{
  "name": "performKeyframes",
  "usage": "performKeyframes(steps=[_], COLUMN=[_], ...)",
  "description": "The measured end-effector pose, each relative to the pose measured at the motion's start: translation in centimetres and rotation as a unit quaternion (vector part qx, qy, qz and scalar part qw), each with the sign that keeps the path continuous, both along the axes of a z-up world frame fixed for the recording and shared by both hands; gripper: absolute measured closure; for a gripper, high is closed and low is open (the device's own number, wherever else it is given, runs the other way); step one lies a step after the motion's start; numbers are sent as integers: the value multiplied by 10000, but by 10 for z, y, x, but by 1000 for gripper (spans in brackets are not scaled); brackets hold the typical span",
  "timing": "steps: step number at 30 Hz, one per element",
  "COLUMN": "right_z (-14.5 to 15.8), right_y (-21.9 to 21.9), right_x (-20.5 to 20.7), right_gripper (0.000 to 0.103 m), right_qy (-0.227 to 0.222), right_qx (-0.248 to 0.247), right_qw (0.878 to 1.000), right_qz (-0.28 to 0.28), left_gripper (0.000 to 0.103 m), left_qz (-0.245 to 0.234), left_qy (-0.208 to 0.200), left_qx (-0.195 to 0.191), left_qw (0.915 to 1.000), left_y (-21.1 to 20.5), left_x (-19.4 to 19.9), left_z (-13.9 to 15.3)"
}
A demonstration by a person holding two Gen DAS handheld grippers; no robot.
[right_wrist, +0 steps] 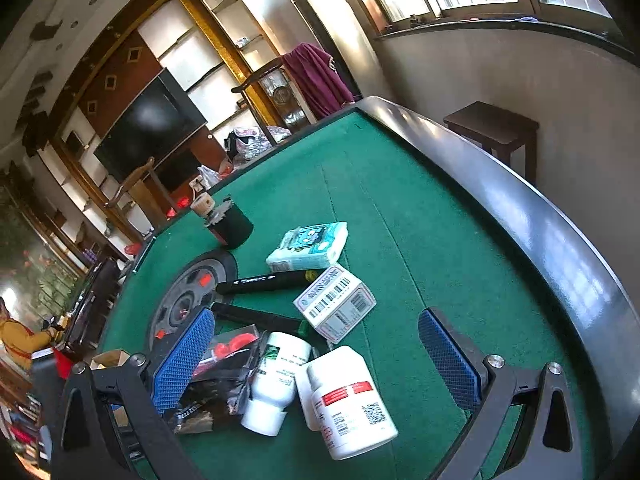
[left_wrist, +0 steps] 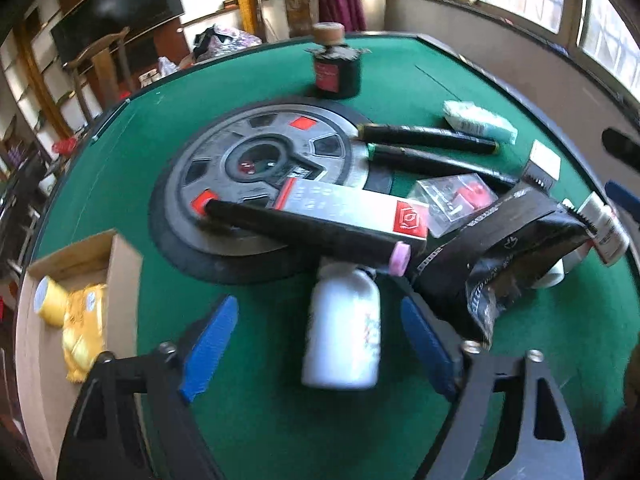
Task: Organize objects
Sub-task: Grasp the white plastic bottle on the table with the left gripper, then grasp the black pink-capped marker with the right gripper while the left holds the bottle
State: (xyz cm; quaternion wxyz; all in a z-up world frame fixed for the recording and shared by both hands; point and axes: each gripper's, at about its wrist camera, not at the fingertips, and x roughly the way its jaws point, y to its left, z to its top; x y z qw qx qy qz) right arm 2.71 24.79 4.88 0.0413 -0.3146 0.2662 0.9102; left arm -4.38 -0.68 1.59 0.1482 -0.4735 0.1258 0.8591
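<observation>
On green table [left_wrist: 120,168]: gray disc [left_wrist: 256,160] at centre, long box [left_wrist: 352,210] and black tubes [left_wrist: 428,136] across it. At left edge: cardboard box [left_wrist: 120,280] with yellow items. Between wide-spread left gripper [left_wrist: 316,340] fingers: white bottle [left_wrist: 344,332], untouched. Between wide-spread right gripper [right_wrist: 320,364] fingers: white bottles [right_wrist: 348,400].

White bottle [left_wrist: 342,328] on green felt table [left_wrist: 260,420].
</observation>
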Motion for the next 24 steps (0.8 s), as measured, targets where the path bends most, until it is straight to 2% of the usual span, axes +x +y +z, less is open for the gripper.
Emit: performKeyframes(steps=[1, 2, 3, 5, 11, 17, 22, 24], right_z=[0, -1, -1, -2, -5, -5, 18, 27], right_y=[0, -1, -4, -5, -15, -37, -80, -107], right_x=[-1, -1, -2, -1, -4, -7, -9, -19], right_gripper=[0, 0, 0, 0, 0, 0, 0, 0], right_qy=[0, -10, -28, -38, -159, -304, -214, -276], right_qx=[-6, -2, 25, 65, 383, 895, 923, 862], right_qw=[10000, 10000, 9999, 9999, 9990, 9952, 9914, 9861], right_qz=[33, 70, 100, 112, 140, 238, 907, 1396], left_gripper=[35, 48, 62, 70, 70, 70, 70, 70], left_qz=[-23, -30, -25, -22, 90, 345, 393, 414], left_qy=[-66, -176, -157, -171, -199, -255, -259, -183], left_qx=[6, 59, 276, 345, 980, 1966, 2283, 2386], left_qw=[10000, 9998, 9995, 9993, 9950, 9796, 9724, 9701], left_y=[2, 3, 1, -2, -33, -92, -133, -147], left_x=[-2, -4, -3, 0, 23, 70, 103, 114], left_z=[-3, -7, -6, -3, 9, 35, 40, 44])
